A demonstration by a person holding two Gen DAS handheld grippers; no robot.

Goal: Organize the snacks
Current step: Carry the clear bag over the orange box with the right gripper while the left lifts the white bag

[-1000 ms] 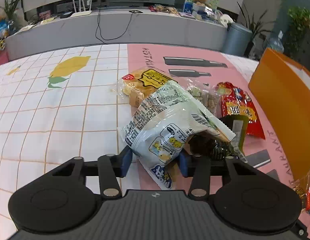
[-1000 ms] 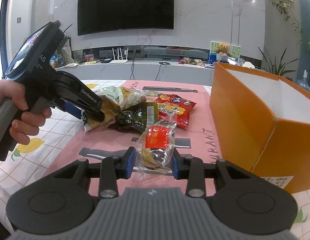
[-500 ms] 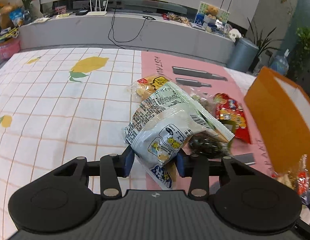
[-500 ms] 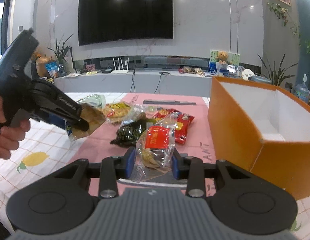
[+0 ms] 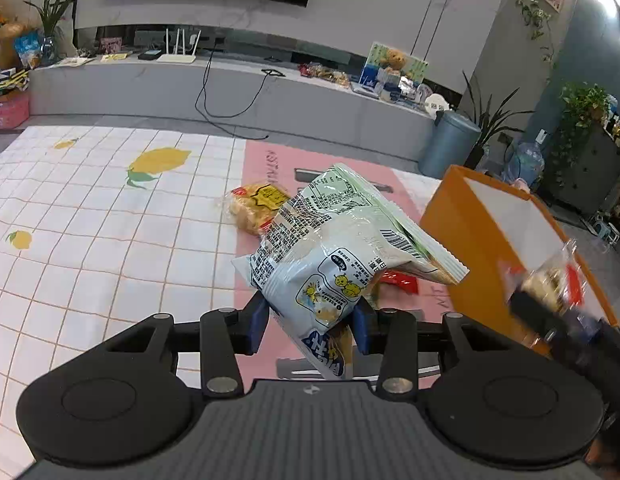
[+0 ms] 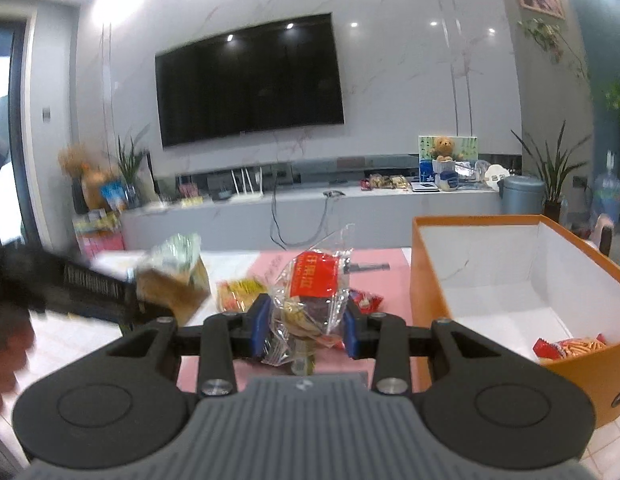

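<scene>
Gripping a pale green-and-white printed snack bag (image 5: 341, 256) in my left gripper (image 5: 310, 320), I am holding it off the checked lemon-print tablecloth (image 5: 90, 240); its lower corner is hiding behind the gripper body. My right gripper (image 6: 306, 326) is clenching a clear crinkly packet with a red label (image 6: 310, 296), blurred in the left view. Beyond, a yellow snack packet (image 5: 258, 208) is lying on the pink mat (image 5: 262, 160). To the right, the orange cardboard box (image 6: 425, 280) is standing open, a red snack pack (image 6: 565, 348) partly cut off inside.
</scene>
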